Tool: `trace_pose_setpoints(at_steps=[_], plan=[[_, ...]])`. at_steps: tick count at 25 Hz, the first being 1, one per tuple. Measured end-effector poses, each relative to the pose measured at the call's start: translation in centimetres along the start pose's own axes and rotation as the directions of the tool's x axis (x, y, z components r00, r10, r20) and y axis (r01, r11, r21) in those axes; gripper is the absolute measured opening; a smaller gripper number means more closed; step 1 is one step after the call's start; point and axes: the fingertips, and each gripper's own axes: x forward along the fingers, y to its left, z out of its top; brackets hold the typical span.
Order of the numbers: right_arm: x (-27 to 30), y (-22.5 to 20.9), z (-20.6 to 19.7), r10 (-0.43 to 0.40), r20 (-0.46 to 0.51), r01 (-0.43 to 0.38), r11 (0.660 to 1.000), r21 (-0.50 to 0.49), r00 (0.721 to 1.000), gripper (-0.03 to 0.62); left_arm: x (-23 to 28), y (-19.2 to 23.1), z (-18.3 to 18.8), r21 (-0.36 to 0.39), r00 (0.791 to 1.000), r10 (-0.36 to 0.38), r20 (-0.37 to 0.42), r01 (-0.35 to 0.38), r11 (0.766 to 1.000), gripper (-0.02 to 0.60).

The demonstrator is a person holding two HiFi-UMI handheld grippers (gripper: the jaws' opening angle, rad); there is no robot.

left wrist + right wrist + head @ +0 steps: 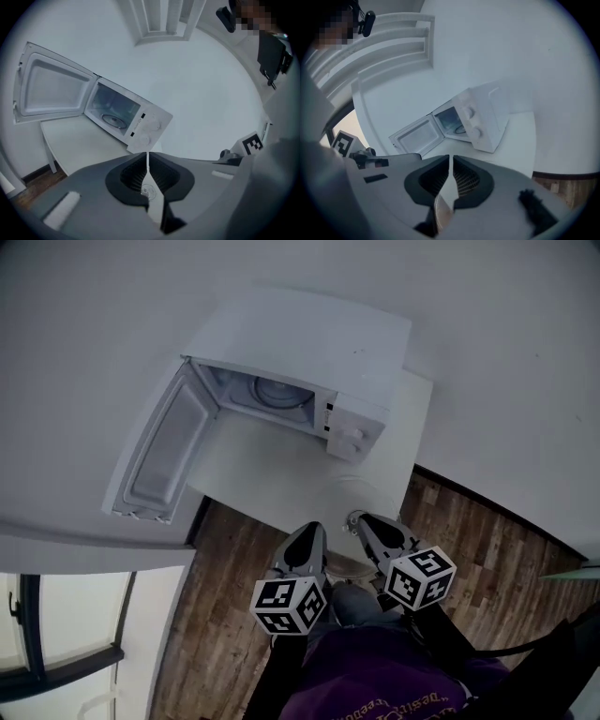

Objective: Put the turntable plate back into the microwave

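The white microwave (309, 362) stands on a white table (272, 474) with its door (164, 446) swung open to the left. A round shape (277, 393) lies on the cavity floor, also seen in the left gripper view (115, 121); I cannot tell whether it is the glass plate or only the roller ring. A faint curved outline like a clear rim (375, 491) shows on the table's near right corner. My left gripper (314, 527) and right gripper (357, 518) hover side by side at the table's near edge, both shut with nothing between the jaws (148, 154) (450, 157).
Wooden floor (234, 596) lies below the grippers and around the table. A white wall rises behind the microwave. A window (66, 634) sits at the lower left. The microwave's control knobs (352, 439) face the grippers.
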Motion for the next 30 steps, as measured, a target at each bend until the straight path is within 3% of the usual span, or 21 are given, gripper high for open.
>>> trace_pose_setpoints(at_steps=[3, 7, 10, 13, 15, 17, 20, 23, 27, 30], plan=[[-0.6, -1.1, 0.2, -0.098, 0.06, 0.095, 0.994, 0.053, 0.993, 0.012, 1.0, -0.3, 0.0, 0.013, 0.993, -0.099, -0.057, 0.1, 0.995, 0.023], [-1.7, -1.0, 0.0, -0.236, 0.128, 0.218, 0.966, 0.138, 0.963, 0.02, 1.2, -0.1, 0.1, 0.057, 0.964, -0.213, -0.159, 0.225, 0.973, 0.026], [-2.6, -0.5, -0.8, -0.297, 0.158, 0.264, 0.944, 0.198, 0.942, 0.021, 0.9, 0.0, -0.7, 0.061, 0.93, -0.284, -0.236, 0.305, 0.95, 0.034], [-4.2, -0.4, -2.1, -0.358, 0.19, 0.298, 0.911, 0.285, 0.914, 0.022, 0.3, -0.2, -2.8, 0.041, 0.879, -0.344, -0.329, 0.377, 0.925, 0.06], [-5.4, -0.4, -3.5, -0.4, 0.191, 0.323, 0.885, 0.336, 0.897, 0.03, 0.0, 0.0, -4.1, 0.018, 0.851, -0.369, -0.374, 0.405, 0.914, 0.066], [-6.5, -0.5, -5.0, -0.429, 0.18, 0.342, 0.862, 0.374, 0.885, 0.05, -0.3, 0.1, -5.2, 0.002, 0.836, -0.373, -0.403, 0.409, 0.913, 0.069], [-8.1, -1.1, -7.5, -0.456, 0.154, 0.349, 0.822, 0.449, 0.876, 0.077, -0.8, 0.0, -6.2, -0.018, 0.837, -0.374, -0.4, 0.4, 0.916, 0.094], [-9.0, -1.9, -10.2, -0.469, 0.119, 0.348, 0.78, 0.52, 0.875, 0.096, -1.1, 0.4, -6.6, -0.041, 0.862, -0.363, -0.354, 0.373, 0.927, 0.157], [-9.4, -2.7, -13.3, -0.457, 0.069, 0.329, 0.729, 0.6, 0.887, 0.107, -1.9, 2.8, -7.3, -0.058, 0.912, -0.271, -0.308, 0.267, 0.962, 0.16], [-9.0, -3.6, -15.4, -0.429, 0.05, 0.284, 0.676, 0.68, 0.902, 0.125, -1.8, 5.7, -8.7, -0.139, 0.925, -0.206, -0.319, 0.169, 0.976, 0.163]])
